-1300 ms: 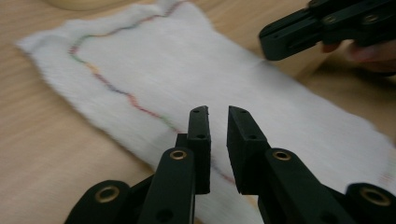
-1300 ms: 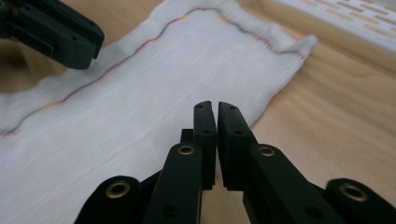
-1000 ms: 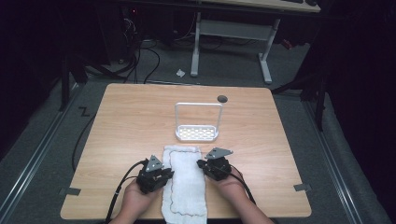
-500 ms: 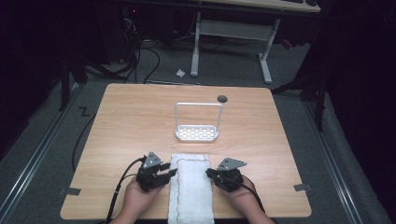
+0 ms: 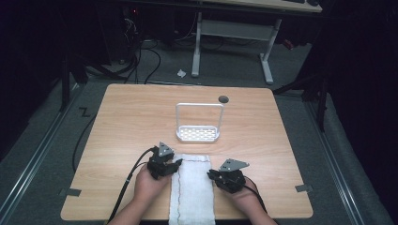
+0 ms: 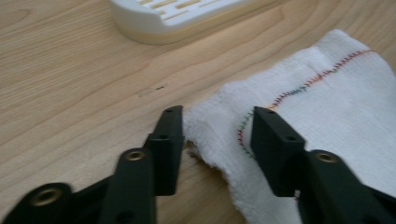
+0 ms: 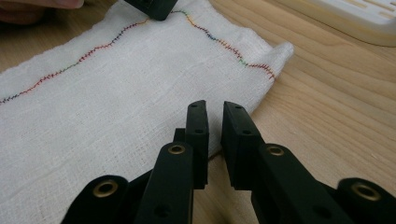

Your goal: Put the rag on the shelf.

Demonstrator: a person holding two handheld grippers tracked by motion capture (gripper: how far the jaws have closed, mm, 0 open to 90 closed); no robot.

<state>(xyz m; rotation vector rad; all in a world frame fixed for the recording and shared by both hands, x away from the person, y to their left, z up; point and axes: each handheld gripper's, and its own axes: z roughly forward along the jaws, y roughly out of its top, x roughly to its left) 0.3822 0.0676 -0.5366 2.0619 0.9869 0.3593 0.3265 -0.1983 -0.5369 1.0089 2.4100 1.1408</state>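
White woven cloth (image 5: 192, 187), coarse with coloured stitching; table (image 5: 126, 122) of matt pale wood grain; rack (image 5: 198, 133) of smooth white plastic.

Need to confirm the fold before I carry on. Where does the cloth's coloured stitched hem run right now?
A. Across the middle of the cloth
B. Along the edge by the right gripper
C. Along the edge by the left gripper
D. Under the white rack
C: in the high view the hem runs down the cloth edge beside the left gripper.
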